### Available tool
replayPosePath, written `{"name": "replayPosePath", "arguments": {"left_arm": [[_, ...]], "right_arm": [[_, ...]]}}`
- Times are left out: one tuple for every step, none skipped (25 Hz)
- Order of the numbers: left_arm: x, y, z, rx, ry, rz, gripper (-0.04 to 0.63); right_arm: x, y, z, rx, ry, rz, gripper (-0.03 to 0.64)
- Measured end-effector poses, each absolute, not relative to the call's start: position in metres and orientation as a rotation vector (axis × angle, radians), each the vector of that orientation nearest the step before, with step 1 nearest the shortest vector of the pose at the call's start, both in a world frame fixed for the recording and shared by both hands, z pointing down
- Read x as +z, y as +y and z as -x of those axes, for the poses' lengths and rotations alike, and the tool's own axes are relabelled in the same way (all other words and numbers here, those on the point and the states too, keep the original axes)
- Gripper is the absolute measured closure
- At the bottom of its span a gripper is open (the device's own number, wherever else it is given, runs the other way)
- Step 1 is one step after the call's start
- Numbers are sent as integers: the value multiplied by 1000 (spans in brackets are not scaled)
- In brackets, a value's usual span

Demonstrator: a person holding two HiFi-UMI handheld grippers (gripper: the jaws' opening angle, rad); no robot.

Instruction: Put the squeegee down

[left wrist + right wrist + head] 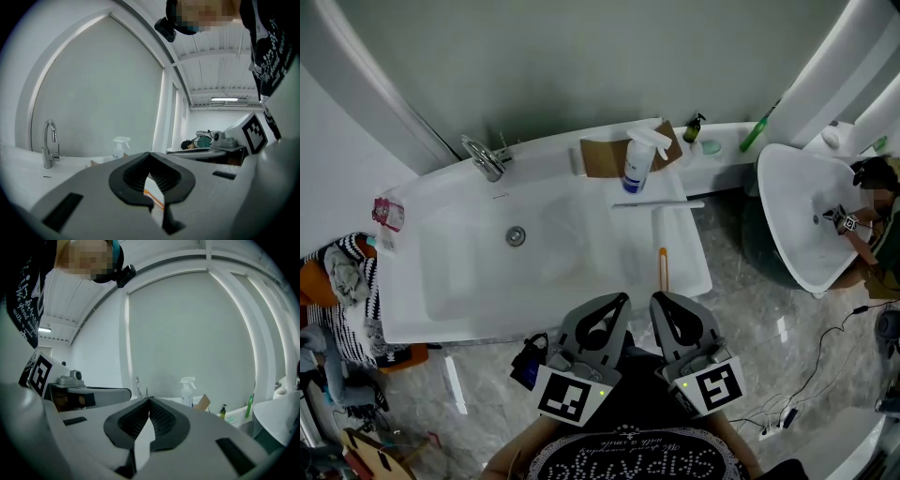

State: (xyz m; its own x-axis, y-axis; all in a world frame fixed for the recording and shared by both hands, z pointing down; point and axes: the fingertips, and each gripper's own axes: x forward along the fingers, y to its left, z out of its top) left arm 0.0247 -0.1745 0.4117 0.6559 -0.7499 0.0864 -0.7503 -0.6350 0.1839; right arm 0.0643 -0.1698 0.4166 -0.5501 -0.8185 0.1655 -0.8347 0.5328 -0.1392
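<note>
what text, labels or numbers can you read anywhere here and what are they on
No text reads clearly.
White lettering on the person's black shirt: upside down, ornate, too blurred to read.
Blue label on the white spray bottle: too small to read.
Print on the pink packet: too small to read.
Square markers on the left gripper and right gripper: black-and-white patterns, no letters.

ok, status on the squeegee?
Left gripper and right gripper shut, empty. Squeegee lies flat on tub rim, clear of both. Spray bottle stands behind it, nothing blocking.
</note>
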Motion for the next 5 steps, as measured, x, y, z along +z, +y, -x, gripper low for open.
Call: {"name": "replayPosePath", "arguments": {"left_arm": [[412, -174, -24, 2, -1223, -2669, 591], [412, -174, -24, -1, -1223, -2669, 591], [412, -175, -24, -4, -1222, -2669, 591], [412, -175, -24, -5, -1222, -2670, 591], [412, -175, -23, -6, -1223, -2671, 591]], "right_arm": [[417, -170, -64, 309, -2680, -1446, 598], [417, -170, -63, 306, -2681, -1443, 598], [417, -170, -62, 305, -2682, -1441, 598], [417, -170, -62, 303, -2683, -1438, 598], [418, -170, -61, 301, -2684, -1436, 598]]}}
